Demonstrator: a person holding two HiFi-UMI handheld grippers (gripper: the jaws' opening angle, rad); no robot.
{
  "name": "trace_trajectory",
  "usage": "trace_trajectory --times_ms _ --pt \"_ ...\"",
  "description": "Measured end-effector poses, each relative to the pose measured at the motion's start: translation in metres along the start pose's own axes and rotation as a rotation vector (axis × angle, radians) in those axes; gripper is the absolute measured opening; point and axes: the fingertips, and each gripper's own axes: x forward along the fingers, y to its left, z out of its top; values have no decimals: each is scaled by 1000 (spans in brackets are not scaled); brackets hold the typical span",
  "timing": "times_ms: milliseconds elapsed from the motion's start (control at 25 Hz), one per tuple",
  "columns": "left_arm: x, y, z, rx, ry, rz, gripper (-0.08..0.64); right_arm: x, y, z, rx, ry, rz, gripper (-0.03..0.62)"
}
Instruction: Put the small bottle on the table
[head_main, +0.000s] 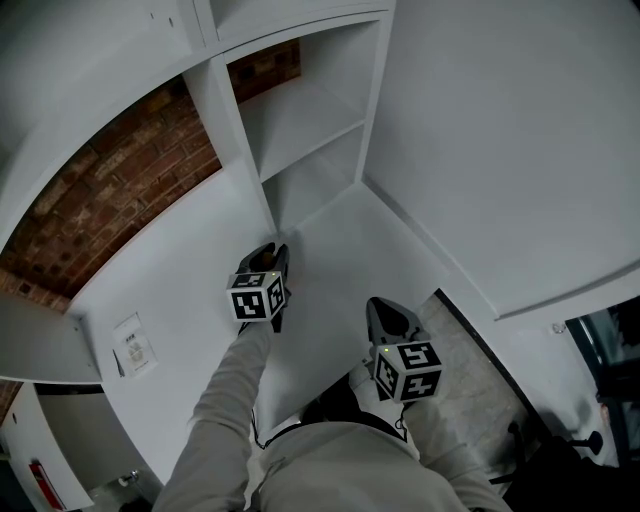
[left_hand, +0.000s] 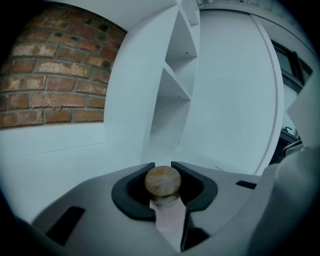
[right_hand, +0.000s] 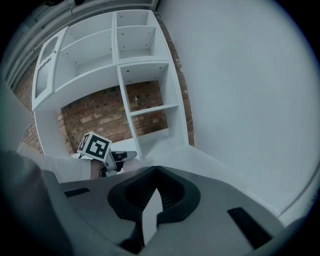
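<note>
In the left gripper view, a small clear bottle (left_hand: 162, 182) with a round wooden stopper sits between the dark pads, and my left gripper (left_hand: 163, 166) is shut on its neck. The head view shows that gripper (head_main: 270, 258) held over the white table (head_main: 170, 280), close to the shelf unit; there the bottle is hidden by the jaws. My right gripper (head_main: 386, 312) hangs lower right, off the table's edge. Its jaws (right_hand: 156, 170) meet at the tips with nothing between them. The right gripper view also catches the left gripper (right_hand: 125, 155) from behind.
A white shelf unit (head_main: 305, 120) with empty compartments stands at the table's far end, with a brick wall (head_main: 110, 180) behind the table. A white wall (head_main: 500, 140) runs along the right. A small paper (head_main: 133, 345) lies on the near left of the table.
</note>
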Motion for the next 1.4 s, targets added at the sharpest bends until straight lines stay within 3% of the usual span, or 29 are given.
trace_trajectory --times_ms 920,1400 --pt "83 -19 21 268 69 16 112 18 -26 7 20 17 -17 28" --pt "100 -27 17 287 77 23 123 25 -29 7 21 25 0 28"
